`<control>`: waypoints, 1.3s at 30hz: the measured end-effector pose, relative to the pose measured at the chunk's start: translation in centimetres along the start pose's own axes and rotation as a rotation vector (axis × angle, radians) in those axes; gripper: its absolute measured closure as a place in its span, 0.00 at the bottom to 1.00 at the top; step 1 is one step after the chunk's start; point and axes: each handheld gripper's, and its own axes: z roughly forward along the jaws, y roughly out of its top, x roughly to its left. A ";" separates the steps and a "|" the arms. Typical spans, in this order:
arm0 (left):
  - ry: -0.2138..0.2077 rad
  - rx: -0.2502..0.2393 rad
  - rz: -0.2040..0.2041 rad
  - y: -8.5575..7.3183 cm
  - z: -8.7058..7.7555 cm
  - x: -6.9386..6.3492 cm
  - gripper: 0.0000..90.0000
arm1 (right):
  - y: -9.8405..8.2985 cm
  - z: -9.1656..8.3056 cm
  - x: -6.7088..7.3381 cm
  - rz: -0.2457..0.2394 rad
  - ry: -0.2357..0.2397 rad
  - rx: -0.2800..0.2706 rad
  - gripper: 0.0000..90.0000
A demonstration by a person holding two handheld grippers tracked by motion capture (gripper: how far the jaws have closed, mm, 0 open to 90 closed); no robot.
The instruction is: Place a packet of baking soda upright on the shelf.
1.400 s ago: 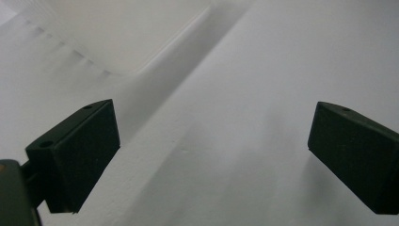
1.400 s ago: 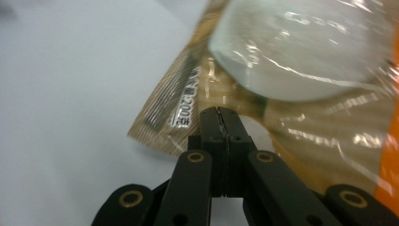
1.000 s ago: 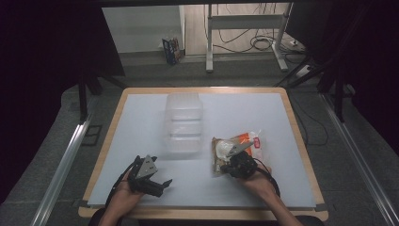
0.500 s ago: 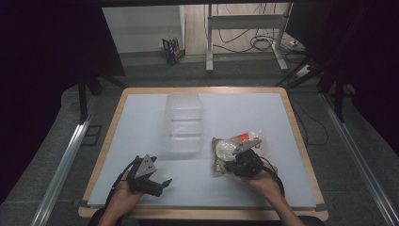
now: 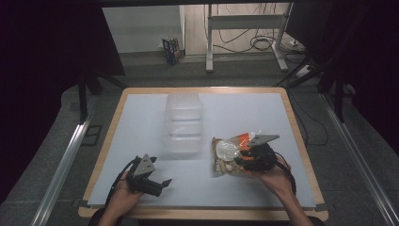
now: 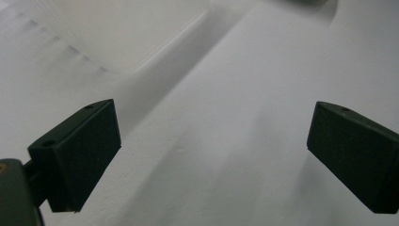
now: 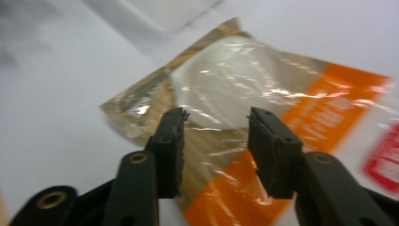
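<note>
Since the earlier frame, our right gripper (image 5: 241,159) has drawn back a little toward the near edge of the desk (image 5: 141,117), and its jaws have just been opening; the snack packet (image 5: 230,153) lies beneath them, no longer pinched. In the right gripper view the two black jaws stand parted above the crinkled film of the packet (image 7: 244,94), with its clear window and orange band showing in the gap; we cannot tell whether the tips touch the film. The packet lies flat on the white surface, in the right half of the desk, nearer the near edge than the far one. Just to its left, around the middle of the desk, stands a clear plastic container (image 5: 184,122), apart from the packet. Our left gripper (image 5: 157,185) rests in the left hand near the near-left corner, well apart from both things. In the left gripper view its jaws are spread wide over bare white desk (image 6: 226,141) with nothing between them.
</note>
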 end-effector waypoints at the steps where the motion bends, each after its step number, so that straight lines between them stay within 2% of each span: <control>1: -0.001 0.000 0.001 0.0 0.0 0.0 0.04 | 0.0 -0.2 -0.2 -0.002 -0.010 -0.005 0.57; 4: 0.000 0.001 0.004 0.0 0.0 0.0 0.04 | -0.1 -1.0 -0.9 0.013 -0.046 -0.026 0.52; 6: 0.001 0.003 0.006 0.0 0.0 0.0 0.04 | -0.1 -1.5 -1.3 0.012 -0.079 -0.023 0.47; 9: 0.002 0.004 0.009 0.0 0.1 -0.1 0.04 | -0.2 -2.0 -1.8 0.029 -0.105 -0.025 0.44; 20: 0.002 0.004 0.014 0.0 0.1 -0.1 0.04 | -1.1 -3.4 -4.1 0.101 -0.161 -0.060 0.37; 25: 0.006 0.013 0.024 0.0 0.2 -0.2 0.04 | -1.7 -3.2 -4.9 0.123 -0.179 -0.057 0.30; 32: 0.010 0.016 0.031 0.0 0.2 -0.3 0.04 | -2.1 -2.4 -5.1 0.137 -0.165 -0.042 0.27; 34: 0.010 0.016 0.032 0.0 0.2 -0.3 0.04 | -2.2 -1.9 -5.2 0.156 -0.140 -0.034 0.27; 39: 0.011 0.019 0.035 0.0 0.3 -0.4 0.04 | -2.3 -1.0 -5.1 0.167 -0.099 -0.027 0.27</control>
